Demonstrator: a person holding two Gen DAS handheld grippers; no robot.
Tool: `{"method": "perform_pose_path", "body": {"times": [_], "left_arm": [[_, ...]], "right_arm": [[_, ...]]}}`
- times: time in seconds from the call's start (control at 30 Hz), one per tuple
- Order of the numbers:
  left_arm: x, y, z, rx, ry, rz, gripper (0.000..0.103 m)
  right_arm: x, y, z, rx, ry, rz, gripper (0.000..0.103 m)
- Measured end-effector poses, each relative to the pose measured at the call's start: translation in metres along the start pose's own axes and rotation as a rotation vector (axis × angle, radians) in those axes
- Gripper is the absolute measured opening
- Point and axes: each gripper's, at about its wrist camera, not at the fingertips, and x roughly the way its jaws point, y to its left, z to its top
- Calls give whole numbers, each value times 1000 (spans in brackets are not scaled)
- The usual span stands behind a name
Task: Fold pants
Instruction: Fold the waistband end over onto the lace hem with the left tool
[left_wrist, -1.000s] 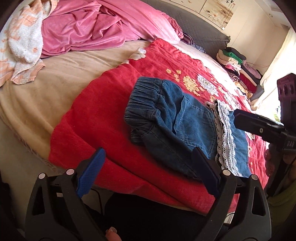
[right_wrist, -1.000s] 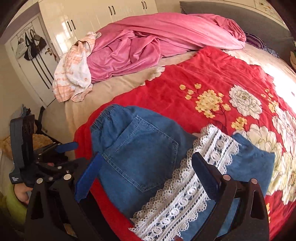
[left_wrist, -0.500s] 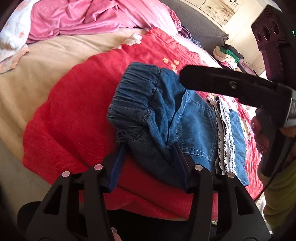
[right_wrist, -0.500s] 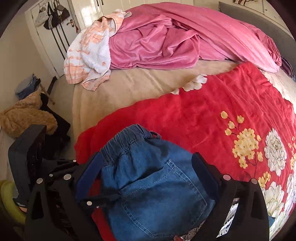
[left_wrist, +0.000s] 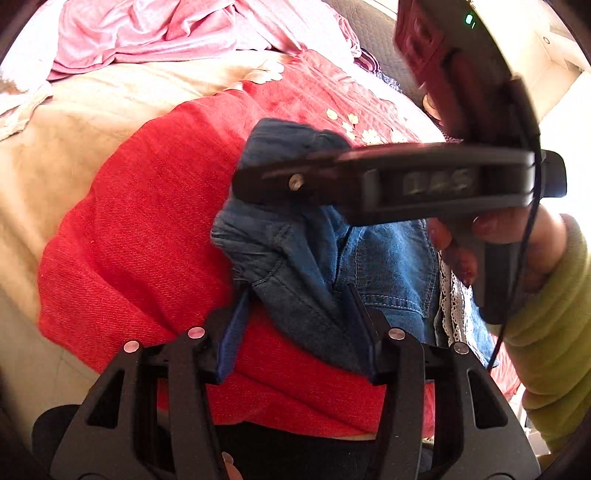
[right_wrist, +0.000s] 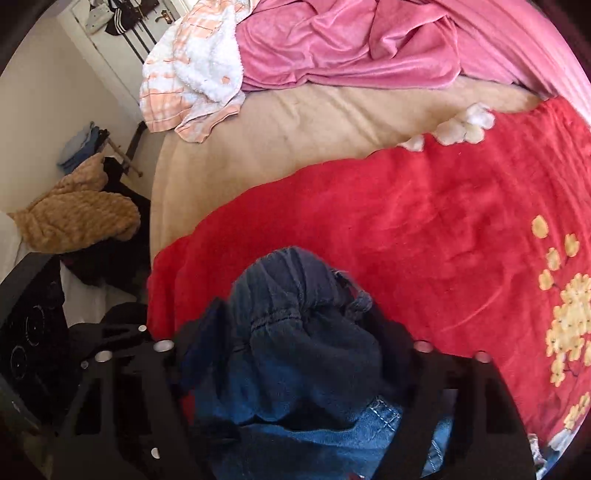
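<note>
Blue denim pants (left_wrist: 384, 266) with a white lace trim (left_wrist: 452, 306) lie on a red flowered blanket (left_wrist: 129, 221) near the bed's front edge. My left gripper (left_wrist: 297, 321) is shut on a fold of denim at the pants' near edge. In the left wrist view my right gripper (left_wrist: 255, 182) reaches across from the right, held by a hand in a green sleeve (left_wrist: 554, 314). In the right wrist view the right gripper (right_wrist: 299, 343) has its jaws closing. The bunched elastic waistband (right_wrist: 295, 332) fills the gap between them, and the pads press on it.
A beige sheet (right_wrist: 295, 129) lies beyond the red blanket (right_wrist: 406, 221). A pink blanket (right_wrist: 351, 44) and a white-and-orange towel (right_wrist: 192, 74) are heaped at the far side. Left of the bed, a tan fuzzy garment (right_wrist: 74, 214) sits on dark clutter.
My left gripper dropped a little and shut on the pants' near edge. My right gripper swept from the lace end to the waistband, and its jaws narrowed around the bunched denim.
</note>
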Motion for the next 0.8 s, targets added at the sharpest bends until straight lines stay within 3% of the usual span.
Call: {"method": "perform_pose_path", "body": {"times": [0.13,0.2,0.47,0.73,0.8], "left_arm": [[-2,-1,0,5,-2,-8,46],[-4,-2,0,5,-6,-19,55],[-11,-8,7,-20,-10,-63,76],[0,-38,22,-26,23,-255,76],[1,-55,25,5,27,-282,60]], "right_arm": [[-14,3,-9,-42,-74,19,51],[-27,1,-14,-33,-121,50,43],[-89,-11,-47,26,-322,206,42],[-140,-26,-78,54,-430,246,42],[-150,-30,-88,61,-445,234,42]]}}
